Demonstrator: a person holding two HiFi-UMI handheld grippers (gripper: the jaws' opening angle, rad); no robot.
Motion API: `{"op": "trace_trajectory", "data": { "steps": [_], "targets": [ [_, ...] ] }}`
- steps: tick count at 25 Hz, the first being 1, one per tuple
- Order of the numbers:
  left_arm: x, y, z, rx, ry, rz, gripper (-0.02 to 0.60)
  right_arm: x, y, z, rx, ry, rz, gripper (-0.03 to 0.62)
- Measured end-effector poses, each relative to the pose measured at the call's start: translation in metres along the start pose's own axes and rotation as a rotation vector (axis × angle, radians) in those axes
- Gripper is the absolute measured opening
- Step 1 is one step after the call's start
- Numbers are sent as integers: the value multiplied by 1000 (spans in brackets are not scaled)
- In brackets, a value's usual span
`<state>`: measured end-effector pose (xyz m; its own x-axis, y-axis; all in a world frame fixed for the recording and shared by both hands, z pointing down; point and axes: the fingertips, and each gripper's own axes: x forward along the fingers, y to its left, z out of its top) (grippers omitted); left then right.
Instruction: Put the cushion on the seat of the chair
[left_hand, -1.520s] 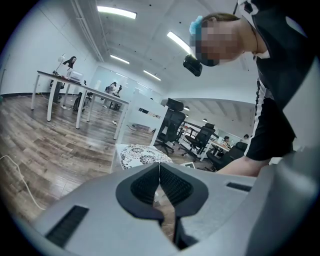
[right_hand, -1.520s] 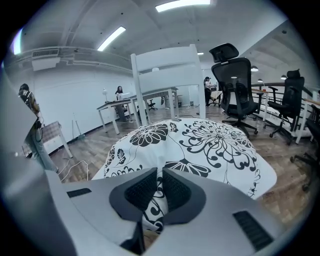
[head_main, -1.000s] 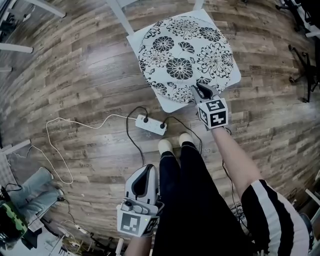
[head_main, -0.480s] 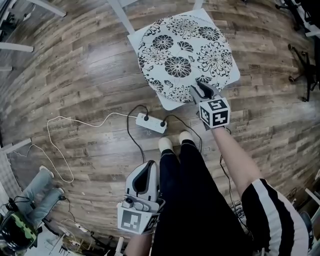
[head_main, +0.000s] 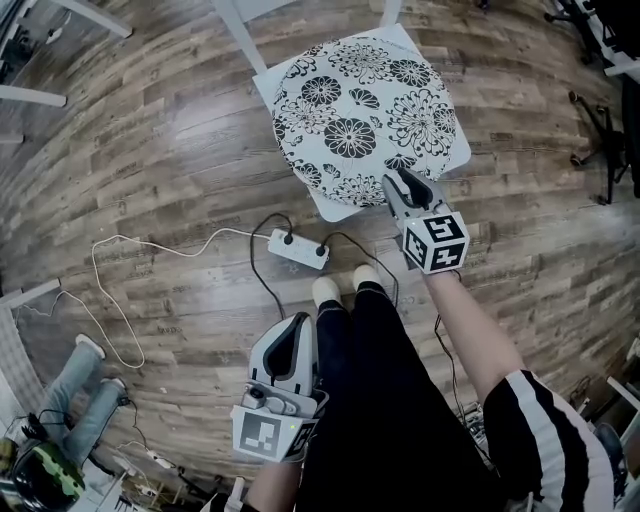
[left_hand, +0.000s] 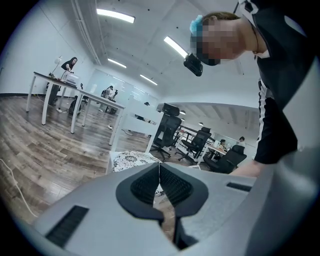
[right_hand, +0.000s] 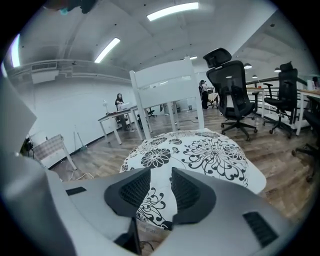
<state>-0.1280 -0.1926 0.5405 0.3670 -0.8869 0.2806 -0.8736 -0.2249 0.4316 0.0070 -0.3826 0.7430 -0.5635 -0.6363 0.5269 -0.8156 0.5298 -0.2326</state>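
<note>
The flowered cushion (head_main: 360, 115) lies flat on the seat of the white chair (head_main: 332, 207). The right hand-held gripper (head_main: 400, 182) hovers at its near edge, jaws opening wide and gripping nothing. The left hand-held gripper (head_main: 295, 338), closed and empty, hangs beside the person's leg (head_main: 375, 400).

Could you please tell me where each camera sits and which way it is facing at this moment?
Head view: on the person's head, looking steeply down at the cushion on the chair seat; legs, right gripper and left gripper show.
Left gripper view: low beside the person, facing across the floor; its shut jaws and the torso show.
Right gripper view: just before the chair, facing cushion and backrest; its jaws are opening, nothing held between them.
Shared: all three show the cushion on the seat.
</note>
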Motion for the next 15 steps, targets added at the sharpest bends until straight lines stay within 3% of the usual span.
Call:
{"op": "trace_trajectory", "data": {
  "steps": [10, 15],
  "targets": [
    [5, -12, 24, 47, -8, -10, 6, -68, 39, 64, -124, -153, 1, 121],
    [5, -23, 35, 75, -40, -59, 6, -95, 58, 101, -95, -222, 40, 120]
  ]
}}
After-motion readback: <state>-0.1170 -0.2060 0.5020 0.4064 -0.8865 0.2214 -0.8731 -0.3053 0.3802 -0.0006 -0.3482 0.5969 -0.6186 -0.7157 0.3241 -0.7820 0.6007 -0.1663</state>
